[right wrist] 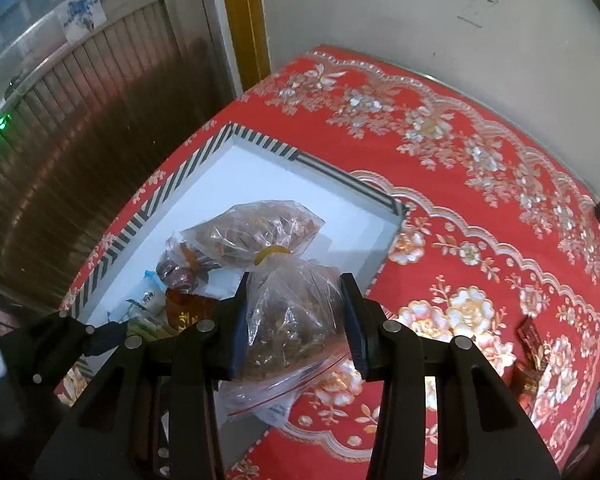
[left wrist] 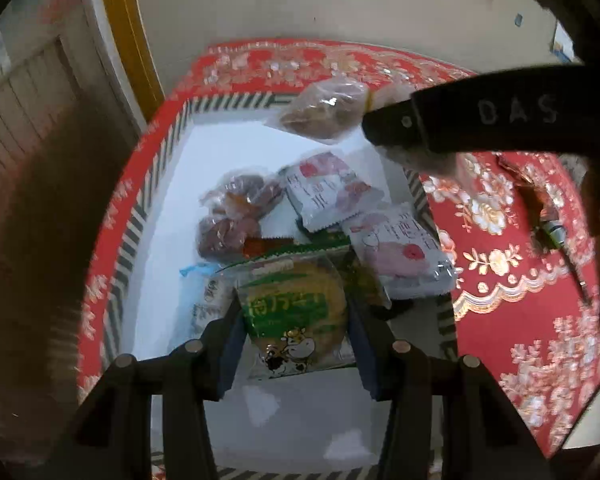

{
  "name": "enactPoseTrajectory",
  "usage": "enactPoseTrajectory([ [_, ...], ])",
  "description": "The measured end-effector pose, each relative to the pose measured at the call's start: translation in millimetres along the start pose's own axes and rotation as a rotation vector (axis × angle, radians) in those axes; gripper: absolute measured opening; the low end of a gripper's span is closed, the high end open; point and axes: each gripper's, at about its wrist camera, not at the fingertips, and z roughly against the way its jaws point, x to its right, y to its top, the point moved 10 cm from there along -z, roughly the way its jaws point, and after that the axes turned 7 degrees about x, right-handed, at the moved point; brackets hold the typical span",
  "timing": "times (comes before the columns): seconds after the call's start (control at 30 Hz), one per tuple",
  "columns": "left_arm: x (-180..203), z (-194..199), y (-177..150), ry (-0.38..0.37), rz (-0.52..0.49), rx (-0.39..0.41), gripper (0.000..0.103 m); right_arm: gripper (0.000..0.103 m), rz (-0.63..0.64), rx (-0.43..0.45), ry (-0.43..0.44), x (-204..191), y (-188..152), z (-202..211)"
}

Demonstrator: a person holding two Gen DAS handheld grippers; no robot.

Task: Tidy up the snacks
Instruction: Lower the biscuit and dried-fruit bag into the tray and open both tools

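Several snacks already lie in the striped box. Left tongs grip a green biscuit packet and right tongs a clear tied bag, both over the box, unreleased. A wrapper remains on the worktop.

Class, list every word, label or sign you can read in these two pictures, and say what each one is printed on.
"DAS": raised letters on the black arm of the right tool.
Green-and-clear biscuit packet with a cartoon cow, held in the left tool: characters too blurred to read.
Two white-and-pink snack packets: print unreadable.
Red sachet with gold print: too small to read.
Clear plastic bag: no label.
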Motion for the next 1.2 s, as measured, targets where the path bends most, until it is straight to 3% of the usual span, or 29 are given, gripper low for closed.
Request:
enactPoseTrajectory([
  [0.2,-4.6,-0.4,0.5,0.023,-0.033,0.004,0.051,0.04,-0.024,-0.042,0.028,-7.9,1.0,-20.6],
  [0.5,-15.6,-14.2,-7.2,0.052,-0.011,-0.064,0.053,0.04,-0.073,-0.057,0.054,-9.0,2.9,-30.3],
  [0.9,-14.6,-20.3,-3.5,0.041,0.005,-0.076,0.053,0.04,-0.065,-0.081,0.068,-15.8,-1.3,-35.3],
  [1.03,-16.7,-20.9,-3.4,0.037,0.03,-0.091,0.067,0.044,-0.075,-0.122,0.104,-25.0,-8.3,-39.1],
  [1.1,-18.8,-18.5,-3.0,0.037,0.048,-0.088,0.067,0.048,-0.082,-0.108,0.104,-26.5,-9.2,-35.3],
  [1.13,-19.2,-17.9,-3.0,0.04,0.048,-0.087,0.068,0.056,-0.091,-0.095,0.109,-26.7,-8.5,-32.0],
  [1.2,-20.6,-16.9,-3.9,0.059,0.044,-0.086,0.068,0.058,-0.105,-0.07,0.112,-25.5,-6.5,-25.5],
])
